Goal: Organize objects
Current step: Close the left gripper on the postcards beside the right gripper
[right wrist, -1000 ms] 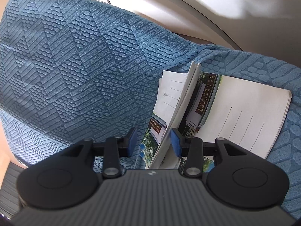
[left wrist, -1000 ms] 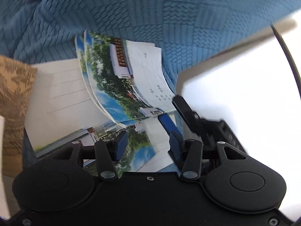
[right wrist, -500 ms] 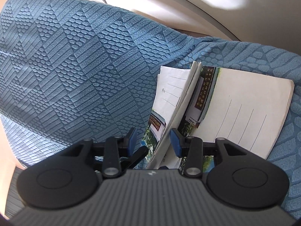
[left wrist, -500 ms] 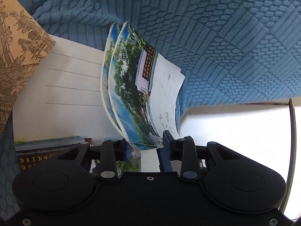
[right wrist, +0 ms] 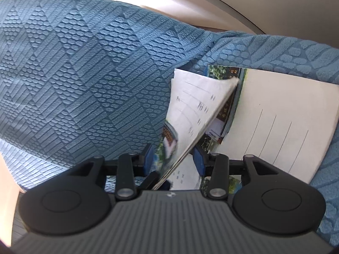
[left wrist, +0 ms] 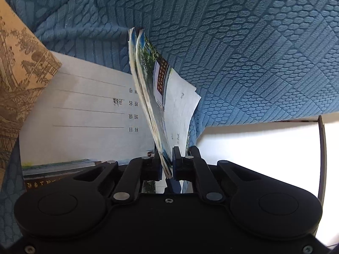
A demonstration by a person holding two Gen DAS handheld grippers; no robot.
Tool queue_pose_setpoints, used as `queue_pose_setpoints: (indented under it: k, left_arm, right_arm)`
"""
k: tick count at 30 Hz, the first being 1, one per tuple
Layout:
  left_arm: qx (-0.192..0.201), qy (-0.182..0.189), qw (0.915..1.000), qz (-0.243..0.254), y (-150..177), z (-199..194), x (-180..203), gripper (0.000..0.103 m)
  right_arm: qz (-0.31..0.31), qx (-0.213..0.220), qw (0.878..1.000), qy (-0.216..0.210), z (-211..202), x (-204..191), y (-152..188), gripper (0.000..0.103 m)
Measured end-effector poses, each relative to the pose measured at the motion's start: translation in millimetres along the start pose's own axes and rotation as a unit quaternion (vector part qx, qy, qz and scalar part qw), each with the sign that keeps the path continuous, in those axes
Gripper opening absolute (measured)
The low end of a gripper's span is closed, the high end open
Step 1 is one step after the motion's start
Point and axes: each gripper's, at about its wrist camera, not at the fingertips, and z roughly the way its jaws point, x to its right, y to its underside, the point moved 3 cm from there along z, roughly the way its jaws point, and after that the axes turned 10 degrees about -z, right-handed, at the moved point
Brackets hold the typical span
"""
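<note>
We clamp left gripper [left wrist: 167, 163] on raised notebooks [left wrist: 156, 97], just closed, lifting them off flat notebook [left wrist: 84, 114]; right gripper [right wrist: 172, 160] gapes.

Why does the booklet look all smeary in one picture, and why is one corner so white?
In the right wrist view the lifted booklets are smeared by motion blur, while the blue blanket stays sharp. In the left wrist view the floor at the right is blown out to bright white by glare, and the fisheye lens bends the straight edges near the rim.
</note>
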Motion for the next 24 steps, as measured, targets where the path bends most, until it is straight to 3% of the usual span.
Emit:
queue_pose_setpoints:
  k: [8, 11, 12, 24]
  left_arm:
    - [0.001, 0.004, 0.9999, 0.011, -9.2, -21.1, 8.0, 0.005]
    - [0.005, 0.006, 0.9998, 0.016, -10.9, -29.8, 9.4, 0.006]
    - [0.005, 0.005, 0.9998, 0.016, -11.8, -32.8, 10.1, 0.006]
    - [-0.002, 0.007, 0.9996, 0.028, -5.7, -69.3, 1.9, 0.007]
  right_arm:
    - [0.031, 0.021, 0.999, 0.006, 7.2, 7.8, -8.6, 0.042]
    - [0.022, 0.017, 1.0, 0.014, 8.1, 4.1, -7.0, 0.031]
    - [0.01, 0.014, 1.0, 0.022, 8.2, 1.5, -6.2, 0.021]
    - [-0.005, -0.01, 1.0, 0.001, -6.5, -17.8, 3.9, 0.018]
